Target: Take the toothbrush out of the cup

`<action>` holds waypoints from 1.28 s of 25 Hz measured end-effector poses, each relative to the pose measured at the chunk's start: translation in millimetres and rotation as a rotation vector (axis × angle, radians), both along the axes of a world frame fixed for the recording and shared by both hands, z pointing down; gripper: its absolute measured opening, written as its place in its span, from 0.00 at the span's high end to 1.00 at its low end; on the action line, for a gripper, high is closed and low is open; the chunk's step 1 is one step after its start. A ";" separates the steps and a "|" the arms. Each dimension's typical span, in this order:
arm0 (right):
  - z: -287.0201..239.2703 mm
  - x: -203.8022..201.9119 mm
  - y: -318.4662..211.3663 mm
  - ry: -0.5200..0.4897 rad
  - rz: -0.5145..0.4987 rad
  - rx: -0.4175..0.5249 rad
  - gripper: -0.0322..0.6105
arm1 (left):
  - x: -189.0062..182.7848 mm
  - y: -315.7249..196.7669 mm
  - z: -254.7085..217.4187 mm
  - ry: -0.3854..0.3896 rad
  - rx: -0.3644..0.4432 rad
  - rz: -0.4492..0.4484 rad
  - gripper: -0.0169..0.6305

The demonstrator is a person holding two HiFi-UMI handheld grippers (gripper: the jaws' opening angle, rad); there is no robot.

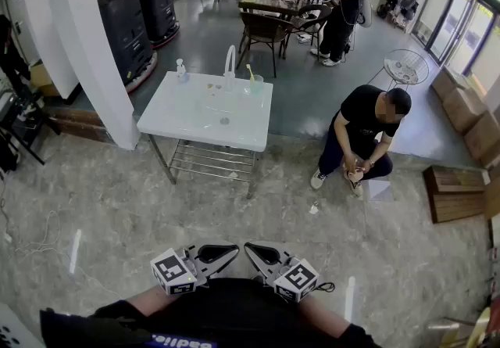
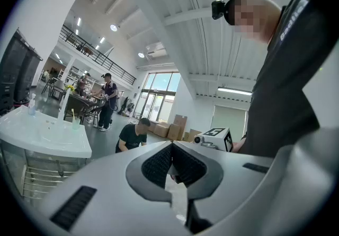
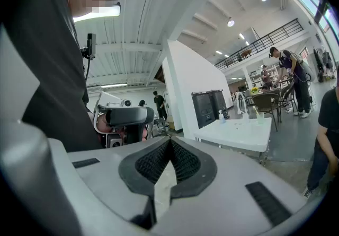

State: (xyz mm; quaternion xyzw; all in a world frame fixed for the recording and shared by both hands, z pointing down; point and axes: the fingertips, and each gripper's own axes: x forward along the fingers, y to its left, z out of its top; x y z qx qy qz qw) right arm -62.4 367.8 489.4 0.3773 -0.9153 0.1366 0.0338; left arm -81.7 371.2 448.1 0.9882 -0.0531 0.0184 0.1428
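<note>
A white sink table [image 1: 180, 116] stands far ahead across the floor. On its back right corner is a clear cup [image 1: 256, 86] with a yellow-green toothbrush [image 1: 249, 71] standing in it, next to the white faucet [image 1: 230, 59]. The cup also shows small in the left gripper view [image 2: 76, 122] and the right gripper view [image 3: 260, 118]. Both grippers are held close to my body, tips facing each other, far from the table. My left gripper [image 1: 233, 249] [image 2: 171, 145] is shut and empty. My right gripper [image 1: 249, 247] [image 3: 169, 141] is shut and empty.
A soap bottle [image 1: 181, 70] stands at the table's back left. A person [image 1: 363, 135] crouches to the right of the table. A white pillar [image 1: 78, 34] and black cabinets [image 1: 137, 14] lie to the left, chairs and a table [image 1: 269, 14] behind, wooden pallets [image 1: 457, 190] at right.
</note>
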 end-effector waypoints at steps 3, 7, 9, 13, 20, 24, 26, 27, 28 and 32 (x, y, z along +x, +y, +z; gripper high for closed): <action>7.9 0.6 0.6 0.008 0.006 -0.010 0.93 | -1.7 0.3 2.1 0.003 0.005 -0.001 0.96; 5.0 -2.6 -1.4 -0.014 0.003 0.001 0.93 | -6.0 -1.0 0.7 0.002 0.008 -0.005 0.96; 4.6 -2.9 -1.8 -0.017 0.004 0.001 0.93 | -6.7 -0.6 0.1 0.003 0.008 -0.005 0.96; 4.5 -1.9 -2.6 -0.014 0.003 -0.003 0.93 | -5.1 -1.2 1.2 0.004 0.008 -0.006 0.96; 6.1 -2.8 -4.0 -0.017 -0.019 -0.012 0.93 | -4.5 -3.9 1.0 0.007 -0.002 -0.010 0.96; 2.8 -0.2 -6.1 -0.031 -0.018 -0.013 0.93 | -2.0 -6.0 -1.3 0.010 -0.005 -0.013 0.96; 3.0 1.9 -7.7 -0.033 -0.022 -0.013 0.93 | -0.2 -8.3 -2.0 0.009 -0.007 -0.014 0.96; 3.3 2.7 -8.4 -0.026 -0.031 -0.009 0.93 | 0.8 -9.4 -2.6 0.009 -0.008 -0.016 0.96; 3.7 3.6 -8.7 -0.020 -0.039 -0.007 0.93 | 1.8 -10.3 -3.3 0.010 -0.008 -0.018 0.96; 1.3 7.9 -12.1 -0.031 -0.045 -0.014 0.93 | 6.4 -14.2 -4.1 0.009 -0.008 -0.027 0.96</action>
